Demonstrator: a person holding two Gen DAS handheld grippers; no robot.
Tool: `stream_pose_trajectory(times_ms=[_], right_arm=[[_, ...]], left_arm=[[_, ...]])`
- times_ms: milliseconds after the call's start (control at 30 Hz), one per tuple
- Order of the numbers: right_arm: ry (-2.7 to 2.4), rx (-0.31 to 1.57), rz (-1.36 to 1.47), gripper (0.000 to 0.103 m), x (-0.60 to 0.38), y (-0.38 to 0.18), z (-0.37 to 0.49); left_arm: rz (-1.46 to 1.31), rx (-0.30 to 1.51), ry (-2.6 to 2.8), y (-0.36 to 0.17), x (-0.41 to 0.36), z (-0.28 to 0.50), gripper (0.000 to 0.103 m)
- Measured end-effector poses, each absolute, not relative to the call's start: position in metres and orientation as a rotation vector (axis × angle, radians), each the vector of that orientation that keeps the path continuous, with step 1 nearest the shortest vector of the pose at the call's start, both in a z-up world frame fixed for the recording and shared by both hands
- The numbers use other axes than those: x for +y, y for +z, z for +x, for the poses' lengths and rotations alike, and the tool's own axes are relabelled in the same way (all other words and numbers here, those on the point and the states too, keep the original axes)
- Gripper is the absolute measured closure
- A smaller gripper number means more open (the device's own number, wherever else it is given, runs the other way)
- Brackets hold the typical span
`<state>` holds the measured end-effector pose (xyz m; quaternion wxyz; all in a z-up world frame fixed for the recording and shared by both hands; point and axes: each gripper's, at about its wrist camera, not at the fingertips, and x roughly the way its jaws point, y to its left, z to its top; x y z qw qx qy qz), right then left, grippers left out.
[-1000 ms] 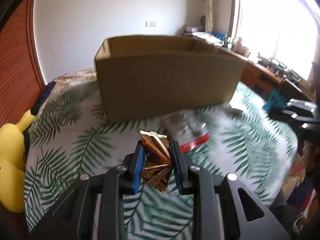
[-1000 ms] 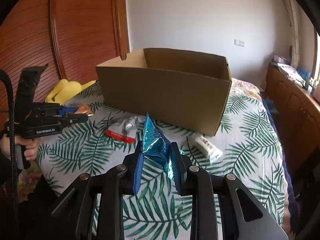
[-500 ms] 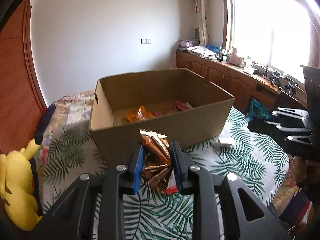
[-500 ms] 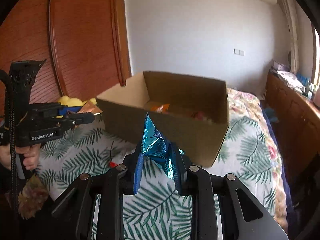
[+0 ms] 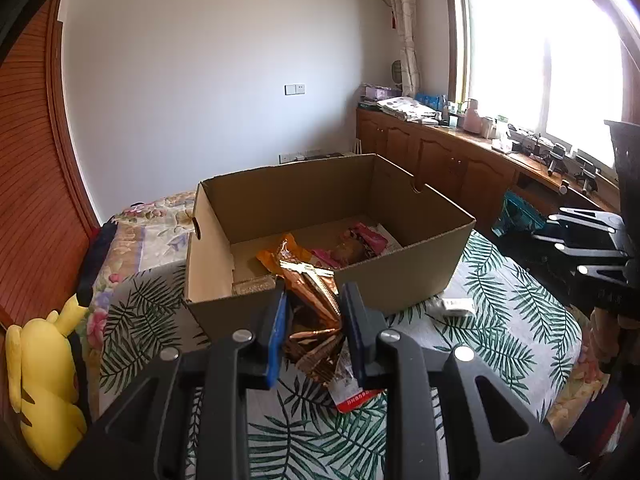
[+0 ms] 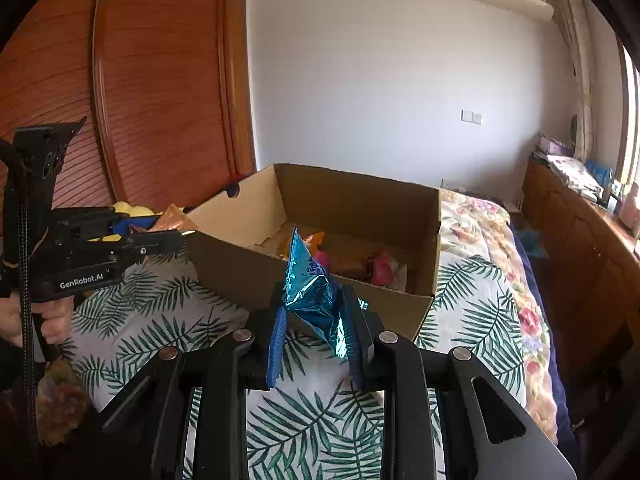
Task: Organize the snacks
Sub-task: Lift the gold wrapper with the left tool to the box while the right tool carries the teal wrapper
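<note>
Left wrist view: a copper-brown foil snack packet (image 5: 316, 312) is clamped between the blue pads of the left hand-held gripper (image 5: 314, 334), at a narrow opening. The packet is held just in front of the near wall of an open cardboard box (image 5: 404, 276), above the rim's lower edge. The box is set on a bed (image 5: 512, 320) covered with a palm-leaf print. Inside the box, an orange packet (image 5: 282, 254) and a pink packet (image 5: 366, 236) are seen lying on the floor of the box. A red-and-white packet (image 5: 352, 392) lies on the bed below the gripper, and a small white packet (image 5: 456, 306) lies on the bed just beside the box's right corner. A yellow plush toy (image 5: 44, 384) is seen at the bed's left edge.

Right wrist view: a crumpled blue foil packet (image 6: 316, 296) is gripped by the right hand-held gripper (image 6: 318, 344), with the pads nearly closed upon it. The packet is held upright before the near wall of the same box (image 6: 240, 264). At the left, the other gripper (image 6: 160, 232) is seen beside the box, its handle grasped by a hand (image 6: 52, 320).
</note>
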<state>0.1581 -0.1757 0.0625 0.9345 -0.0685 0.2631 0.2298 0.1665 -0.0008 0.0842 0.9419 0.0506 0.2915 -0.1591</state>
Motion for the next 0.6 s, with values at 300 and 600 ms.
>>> stream_pose_trajectory(times_ms=[300,600], right_arm=[[0.449,0.551,-0.14,0.079,-0.174,0.061,0.174],[0.419,0.562,-0.145,0.079,-0.174,0.06,0.188]], left_arm=[[0.088,0.603,-0.303,0.088,0.0,0.188,0.078],[0.073,0.633,-0.272,0.081,-0.001,0.215,0.078]])
